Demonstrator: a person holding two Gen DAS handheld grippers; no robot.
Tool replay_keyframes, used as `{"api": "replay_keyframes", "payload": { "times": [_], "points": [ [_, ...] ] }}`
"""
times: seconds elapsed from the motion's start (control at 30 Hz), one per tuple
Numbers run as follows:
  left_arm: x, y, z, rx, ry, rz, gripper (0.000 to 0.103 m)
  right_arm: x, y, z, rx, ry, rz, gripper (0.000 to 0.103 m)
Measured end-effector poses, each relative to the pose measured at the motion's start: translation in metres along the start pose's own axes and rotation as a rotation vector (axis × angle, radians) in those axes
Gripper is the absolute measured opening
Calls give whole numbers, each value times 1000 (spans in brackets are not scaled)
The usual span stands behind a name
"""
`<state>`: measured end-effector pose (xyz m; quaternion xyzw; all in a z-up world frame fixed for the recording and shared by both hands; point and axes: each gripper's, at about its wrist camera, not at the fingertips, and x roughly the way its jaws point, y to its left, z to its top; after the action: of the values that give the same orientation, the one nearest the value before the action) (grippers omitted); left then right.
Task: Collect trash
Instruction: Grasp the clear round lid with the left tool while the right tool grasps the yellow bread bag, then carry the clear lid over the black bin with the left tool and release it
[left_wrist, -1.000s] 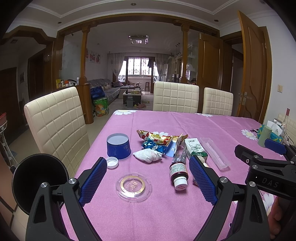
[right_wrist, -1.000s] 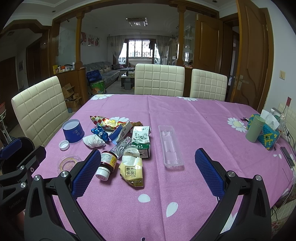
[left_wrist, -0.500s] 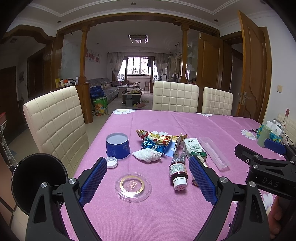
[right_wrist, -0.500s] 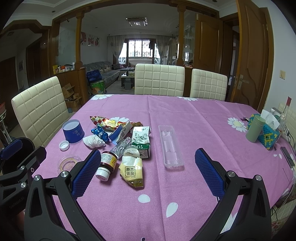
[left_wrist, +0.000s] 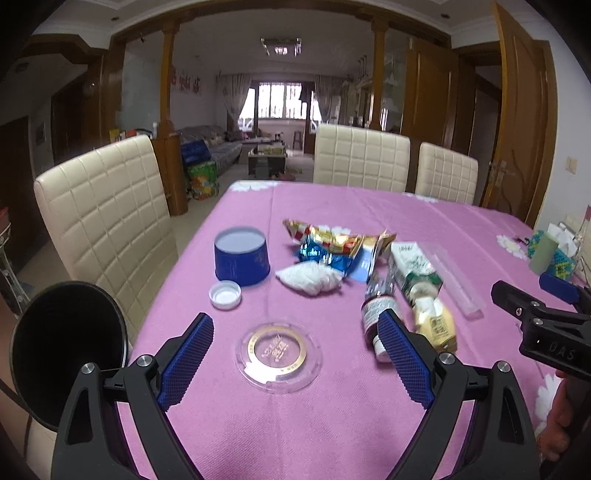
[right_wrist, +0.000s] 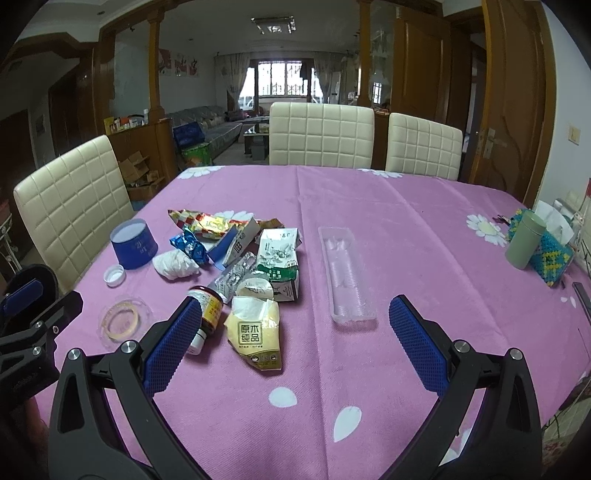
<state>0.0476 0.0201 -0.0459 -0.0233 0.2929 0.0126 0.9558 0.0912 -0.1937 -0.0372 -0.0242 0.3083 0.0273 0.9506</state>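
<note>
Our left gripper (left_wrist: 295, 354) hangs over the near edge of the purple tablecloth (left_wrist: 332, 424) with its blue pads spread wide and nothing between them. Directly between the pads lies a clear round lid with a gold ring (left_wrist: 277, 350), flat on the cloth. At the tip of the pad at 3 o'clock we see a small dark bottle (left_wrist: 376, 314) lying on its side, white cap toward us; whether the pad touches it we cannot tell. At 11 o'clock sits a white bottle cap (left_wrist: 225, 294), and just beyond it an upturned blue cup (left_wrist: 242, 255).

Our right gripper (right_wrist: 295, 339) is likewise released, pads far apart, hovering over the cloth. Between its pads, nearer the one at 9 o'clock, lies a yellow paper packet (right_wrist: 256, 332) with printed characters. At 12 o'clock from it the trash heap spreads: a green and white packet (right_wrist: 279, 258), a silver foil strip (right_wrist: 234, 273), a crumpled white tissue (right_wrist: 173, 264), a blue foil wrapper (right_wrist: 190, 247) and a gold and red wrapper (right_wrist: 207, 221). At 1 o'clock a clear plastic tray (right_wrist: 345, 275) lies apart from the heap. Far off at 2 o'clock stand a green canister (right_wrist: 524, 240) and a beaded tissue box (right_wrist: 552, 258).
</note>
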Motion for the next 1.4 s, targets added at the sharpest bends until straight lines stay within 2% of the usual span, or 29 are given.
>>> {"api": "replay_keyframes", "payload": {
  "times": [0.17,0.3,0.37,0.43,0.63,0.67,0.73,0.77,0.8,0.83,0.87,0.9,0.97,1.1,1.27,1.4],
  "points": [
    [32,5,-12,-13,121,-51,88,32,8,-20,-61,83,20,100],
    [60,1,-17,16,209,21,88,53,7,-26,-44,162,71,97],
    [72,2,-19,0,248,29,88,59,2,-28,-30,174,73,97],
    [81,4,-19,3,267,77,88,65,2,-28,-28,186,79,97],
    [98,12,-18,-25,335,69,88,80,14,-26,-46,211,117,96],
    [101,13,-17,-26,353,63,88,84,17,-26,-54,220,116,94],
    [108,12,-14,-14,375,69,88,94,21,-26,-66,253,125,78],
    [111,11,-15,-8,378,75,88,100,23,-27,-65,281,132,65],
    [113,9,-15,-1,380,83,88,106,23,-28,-57,305,134,57],
    [114,8,-14,4,382,86,88,104,23,-27,-57,289,128,55],
    [114,9,-15,2,380,86,88,103,24,-26,-58,291,132,39],
    [114,9,-15,1,378,86,88,101,25,-25,-56,290,143,36],
    [112,11,-16,-7,372,73,87,99,23,-25,-46,285,164,34],
    [98,16,-14,-33,320,42,85,88,24,-21,-61,235,143,33],
    [75,18,-7,-14,225,71,84,78,23,-16,-74,174,133,33],
    [52,29,5,-8,139,138,85,68,28,-10,-94,141,144,33]
  ]
}}
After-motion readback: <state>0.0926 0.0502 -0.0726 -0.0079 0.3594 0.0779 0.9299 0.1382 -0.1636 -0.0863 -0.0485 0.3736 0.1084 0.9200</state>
